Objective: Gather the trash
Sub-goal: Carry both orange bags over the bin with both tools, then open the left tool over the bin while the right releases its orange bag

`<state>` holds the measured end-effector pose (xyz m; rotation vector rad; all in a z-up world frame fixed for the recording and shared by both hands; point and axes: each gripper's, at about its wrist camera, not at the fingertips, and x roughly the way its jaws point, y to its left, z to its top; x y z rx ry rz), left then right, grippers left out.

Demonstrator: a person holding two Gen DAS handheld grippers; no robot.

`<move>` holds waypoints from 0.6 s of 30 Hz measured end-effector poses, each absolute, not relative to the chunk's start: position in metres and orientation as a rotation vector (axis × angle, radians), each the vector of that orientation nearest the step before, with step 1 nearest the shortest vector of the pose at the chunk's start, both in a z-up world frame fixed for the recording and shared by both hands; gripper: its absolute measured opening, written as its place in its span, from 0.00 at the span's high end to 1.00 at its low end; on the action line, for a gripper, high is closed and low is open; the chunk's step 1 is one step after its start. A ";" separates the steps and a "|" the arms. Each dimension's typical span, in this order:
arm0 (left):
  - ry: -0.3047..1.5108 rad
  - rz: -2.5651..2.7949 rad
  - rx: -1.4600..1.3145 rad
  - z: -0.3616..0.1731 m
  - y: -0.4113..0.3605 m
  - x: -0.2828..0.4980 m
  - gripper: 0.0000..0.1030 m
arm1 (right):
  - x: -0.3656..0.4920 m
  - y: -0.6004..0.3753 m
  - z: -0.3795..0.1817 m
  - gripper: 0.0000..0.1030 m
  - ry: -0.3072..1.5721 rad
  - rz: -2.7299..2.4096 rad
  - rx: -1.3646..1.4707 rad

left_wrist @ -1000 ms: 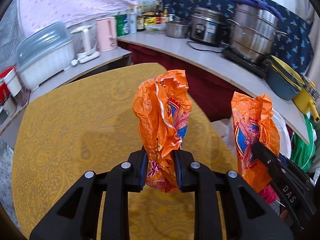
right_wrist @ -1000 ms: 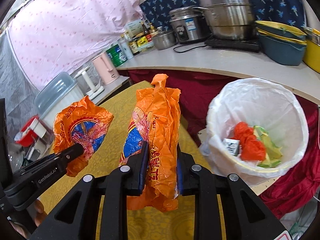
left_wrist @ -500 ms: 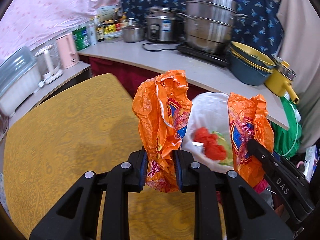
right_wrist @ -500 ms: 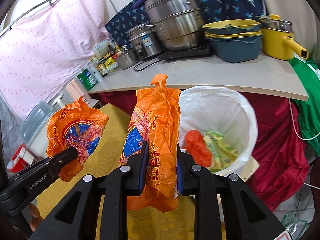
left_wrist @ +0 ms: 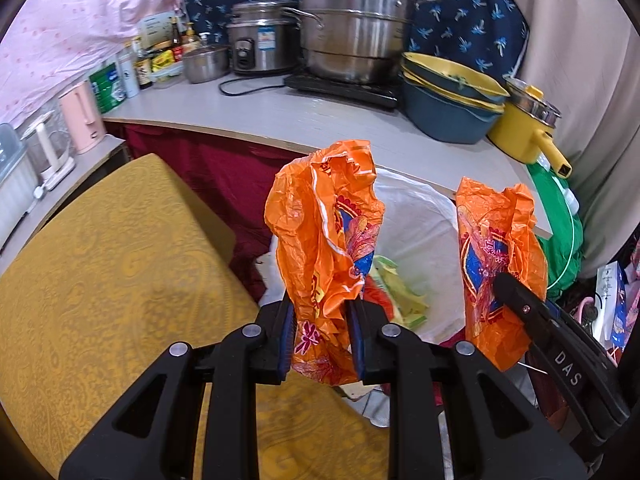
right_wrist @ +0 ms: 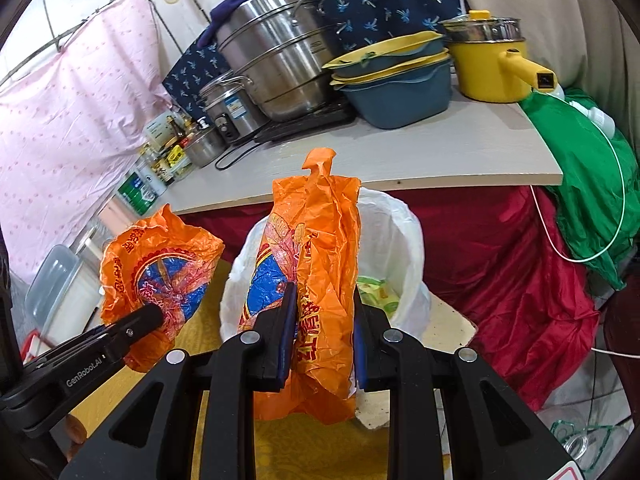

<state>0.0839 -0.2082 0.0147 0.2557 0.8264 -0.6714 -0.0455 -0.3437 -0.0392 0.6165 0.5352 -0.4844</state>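
Two crumpled orange plastic snack wrappers, one per gripper. Left gripper: fingers pinching the left-hand orange wrapper near its lower end, long axis standing up out of the fingers toward 12 o'clock. Right gripper: fingers likewise clamped on the right-hand orange wrapper, also upright. The target, a round bin lined with a white plastic bag, sits off the edge of the yellow patterned surface, below the grey countertop. In the right wrist view the bin mouth lies directly behind the held wrapper, at 12 to 1 o'clock from the fingers; in the left wrist view it lies at about 1 o'clock, between the two wrappers. Judgement: right hand looks nearer the opening; left needs more travel toward 1 o'clock before letting go. Green and red scraps already inside.
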 end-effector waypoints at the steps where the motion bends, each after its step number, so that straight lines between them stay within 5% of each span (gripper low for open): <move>1: 0.834 -0.676 0.258 0.012 -0.213 0.085 0.79 | -0.046 -0.346 -0.041 0.78 0.537 -0.488 0.620; 18: 0.913 -0.711 0.284 -0.029 -0.267 0.112 0.74 | -0.025 -0.381 -0.070 0.78 0.580 -0.525 0.663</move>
